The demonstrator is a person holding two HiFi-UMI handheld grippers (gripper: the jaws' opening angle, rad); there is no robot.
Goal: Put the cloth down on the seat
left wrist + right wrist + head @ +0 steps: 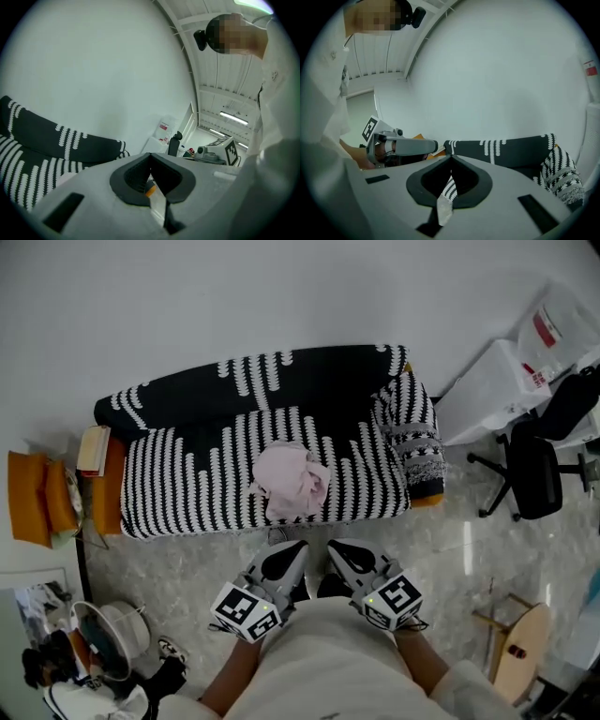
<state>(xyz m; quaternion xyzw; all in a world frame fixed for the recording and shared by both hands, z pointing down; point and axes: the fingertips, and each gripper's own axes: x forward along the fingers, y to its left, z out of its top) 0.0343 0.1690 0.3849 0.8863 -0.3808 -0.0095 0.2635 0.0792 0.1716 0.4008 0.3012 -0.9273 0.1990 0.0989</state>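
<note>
A crumpled pink cloth lies on the seat of a sofa with a black-and-white striped cover, about in the seat's middle. Both grippers are held close to the person's body, in front of the sofa's front edge and apart from the cloth. My left gripper is shut with nothing between its jaws, as the left gripper view confirms. Beside it, my right gripper is also shut and empty. Past the jaws, the right gripper view shows the sofa's backrest.
An orange side table with a book stands at the sofa's left end. A black office chair and white bags are at the right. A fan and shoes sit at the lower left, a wooden board at the lower right.
</note>
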